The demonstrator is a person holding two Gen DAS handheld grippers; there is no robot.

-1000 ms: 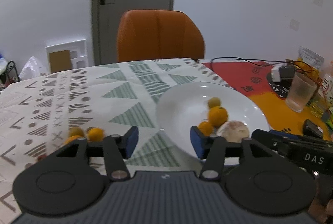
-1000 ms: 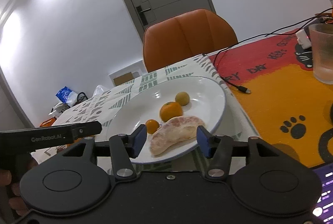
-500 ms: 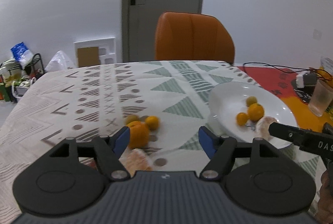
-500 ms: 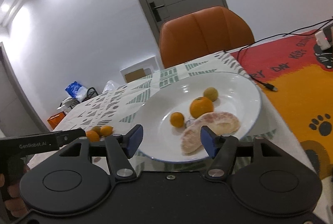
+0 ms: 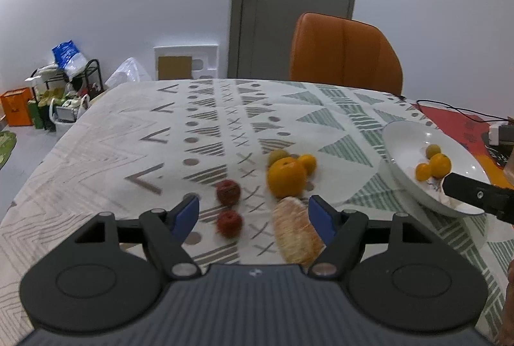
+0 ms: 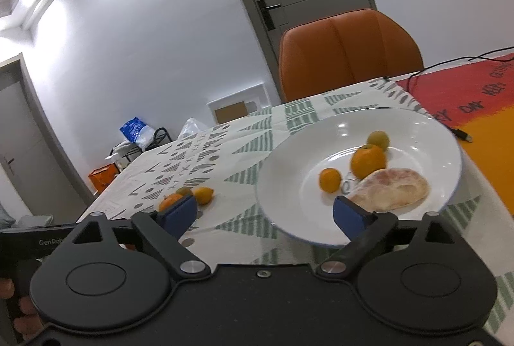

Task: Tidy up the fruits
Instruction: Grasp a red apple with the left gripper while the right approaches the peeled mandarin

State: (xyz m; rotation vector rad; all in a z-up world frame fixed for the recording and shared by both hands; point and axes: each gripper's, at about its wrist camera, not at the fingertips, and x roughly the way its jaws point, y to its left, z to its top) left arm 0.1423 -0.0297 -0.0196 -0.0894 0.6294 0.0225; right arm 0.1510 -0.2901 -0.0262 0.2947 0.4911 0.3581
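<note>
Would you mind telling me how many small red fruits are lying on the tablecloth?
2: one red fruit farther off, one nearer, between the left hand-held gripper's open fingers. Others may be hidden.

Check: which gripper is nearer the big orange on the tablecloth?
Left. The left gripper hangs open just short of the big orange; the right gripper faces the white plate.

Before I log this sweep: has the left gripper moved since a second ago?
Yes. The left gripper has swung left: the plate, earlier between its fingers, now sits at the right edge, and loose fruit lies ahead.
</note>
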